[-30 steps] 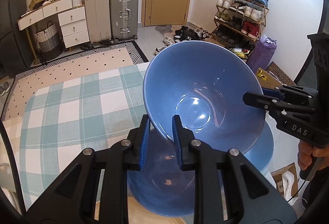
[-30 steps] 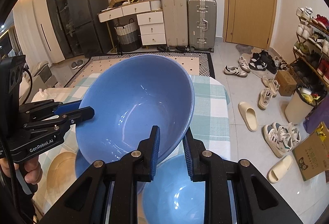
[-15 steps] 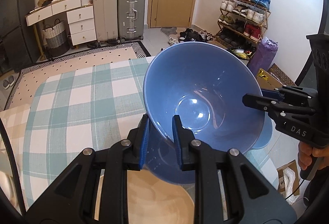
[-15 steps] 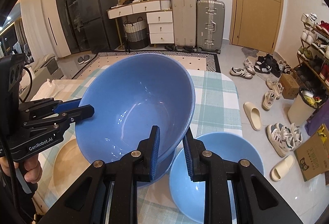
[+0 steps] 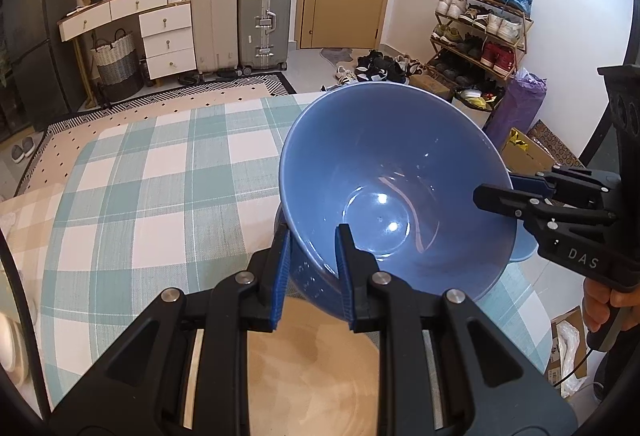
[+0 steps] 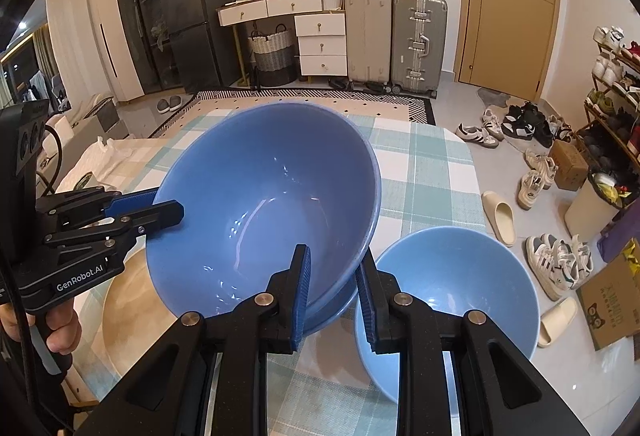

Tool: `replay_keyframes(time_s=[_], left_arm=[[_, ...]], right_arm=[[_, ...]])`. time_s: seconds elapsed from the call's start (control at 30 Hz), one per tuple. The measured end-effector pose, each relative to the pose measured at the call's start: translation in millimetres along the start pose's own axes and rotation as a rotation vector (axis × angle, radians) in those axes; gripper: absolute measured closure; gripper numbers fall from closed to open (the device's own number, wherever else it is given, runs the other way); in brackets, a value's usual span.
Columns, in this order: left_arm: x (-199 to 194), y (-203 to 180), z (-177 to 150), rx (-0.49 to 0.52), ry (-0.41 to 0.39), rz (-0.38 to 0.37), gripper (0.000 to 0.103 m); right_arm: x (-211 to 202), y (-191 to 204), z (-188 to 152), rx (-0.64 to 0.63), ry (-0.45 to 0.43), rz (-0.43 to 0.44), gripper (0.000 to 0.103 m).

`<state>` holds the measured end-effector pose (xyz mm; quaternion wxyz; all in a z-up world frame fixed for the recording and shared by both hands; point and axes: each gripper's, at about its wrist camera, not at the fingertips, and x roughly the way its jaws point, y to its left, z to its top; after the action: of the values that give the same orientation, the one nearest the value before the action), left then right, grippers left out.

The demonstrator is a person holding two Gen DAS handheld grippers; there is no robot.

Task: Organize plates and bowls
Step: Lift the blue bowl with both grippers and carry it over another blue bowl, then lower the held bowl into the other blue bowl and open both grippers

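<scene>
Both grippers angle downward, each clamped on the rim of one big blue bowl [image 6: 264, 203] held tilted over the counter [image 5: 160, 195]: the left gripper [image 5: 312, 268] pinches the near-left rim, the right gripper [image 6: 332, 292] the opposite rim. A second blue bowl [image 6: 452, 284] sits near the counter's right edge. The big bowl hides what lies under it; a tan plate [image 5: 312, 364] beneath is partly covered.

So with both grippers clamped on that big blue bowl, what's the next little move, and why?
Probably lower it straight down. The big blue bowl, pinched at opposite rims by the left gripper and right gripper, sits tilted over another blue bowl, apparently not fully nested. The lighter bowl stays beside it.
</scene>
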<state>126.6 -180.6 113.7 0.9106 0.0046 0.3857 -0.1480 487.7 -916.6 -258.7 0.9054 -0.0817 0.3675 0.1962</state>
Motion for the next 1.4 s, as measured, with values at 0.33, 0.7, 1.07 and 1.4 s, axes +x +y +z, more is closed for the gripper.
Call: replay_keyframes(time_s=[0.33, 0.7, 1.07, 1.4], left_arm=[[28.2, 11.4, -13.6, -0.018, 0.043, 0.020, 0.084], [57.2, 16.0, -19.9, 0.000, 0.056, 0.060, 0.084], [74.5, 12.3, -18.4, 0.040, 0.046, 0.089, 0.084], [88.8, 18.0, -21.0, 0.044, 0.062, 0.090, 0.084]], right_arm=[[25.7, 4.3, -11.1, -0.013, 0.047, 0.013, 0.079], [48.5, 5.7, -14.3, -0.027, 0.073, -0.003, 0.079], [62.0, 5.5, -23.0, -0.058, 0.091, -0.051, 0.079], [70.3, 18.1, -25.0, -0.135, 0.080, -0.125, 0.072]])
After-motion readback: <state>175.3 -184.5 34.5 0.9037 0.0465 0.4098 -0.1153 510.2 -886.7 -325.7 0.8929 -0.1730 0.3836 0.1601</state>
